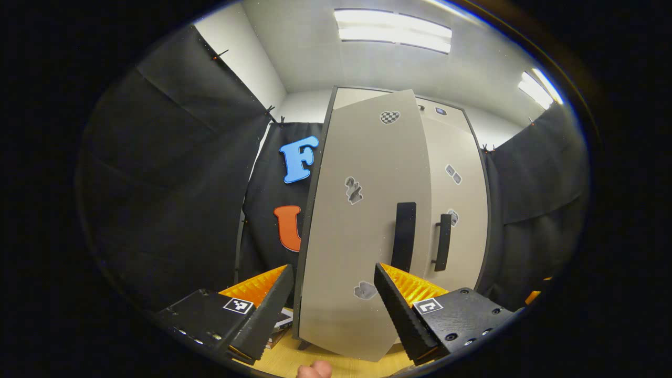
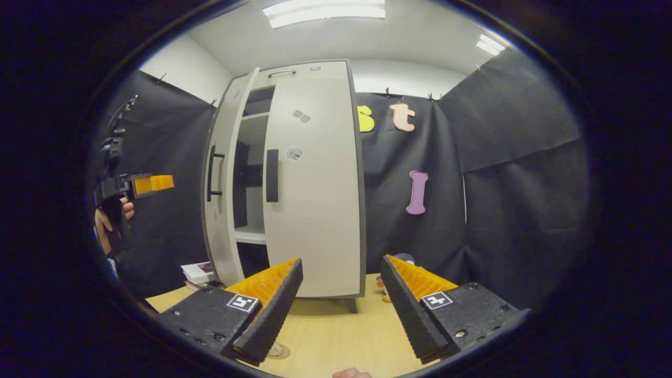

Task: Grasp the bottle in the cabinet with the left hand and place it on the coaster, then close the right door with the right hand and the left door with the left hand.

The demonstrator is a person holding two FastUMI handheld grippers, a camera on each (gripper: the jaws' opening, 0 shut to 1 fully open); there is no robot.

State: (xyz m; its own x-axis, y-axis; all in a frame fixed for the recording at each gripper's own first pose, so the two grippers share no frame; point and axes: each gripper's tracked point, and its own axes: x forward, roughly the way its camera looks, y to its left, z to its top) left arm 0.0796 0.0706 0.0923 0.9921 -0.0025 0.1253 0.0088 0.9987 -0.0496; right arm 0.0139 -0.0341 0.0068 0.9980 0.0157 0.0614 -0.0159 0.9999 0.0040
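The left gripper (image 1: 332,302) hangs in front of the cabinet (image 1: 457,173), its fingers spread wide with nothing between them. Just ahead of it, the left door (image 1: 362,226) stands partly ajar, swung toward the camera, with its dark handle (image 1: 403,236) near its free edge. Behind it, the right door (image 1: 462,210) lies flush with the cabinet front, its handle (image 1: 442,242) beside the seam. In the right gripper view, the right gripper (image 2: 341,304) hovers above the wooden desk (image 2: 336,331), its fingers likewise released and empty. From there the right door (image 2: 315,178) looks shut, while the left door (image 2: 223,184) stands open enough to show shelves (image 2: 251,233) inside. At the far left a hand (image 2: 107,220) holds the other gripper (image 2: 152,184) up near that open door. A stack of books (image 2: 198,273) lies on the desk beside the cabinet's foot. A small round disc, perhaps the coaster (image 2: 278,350), peeks out under the right gripper's left finger. I cannot make out the bottle.
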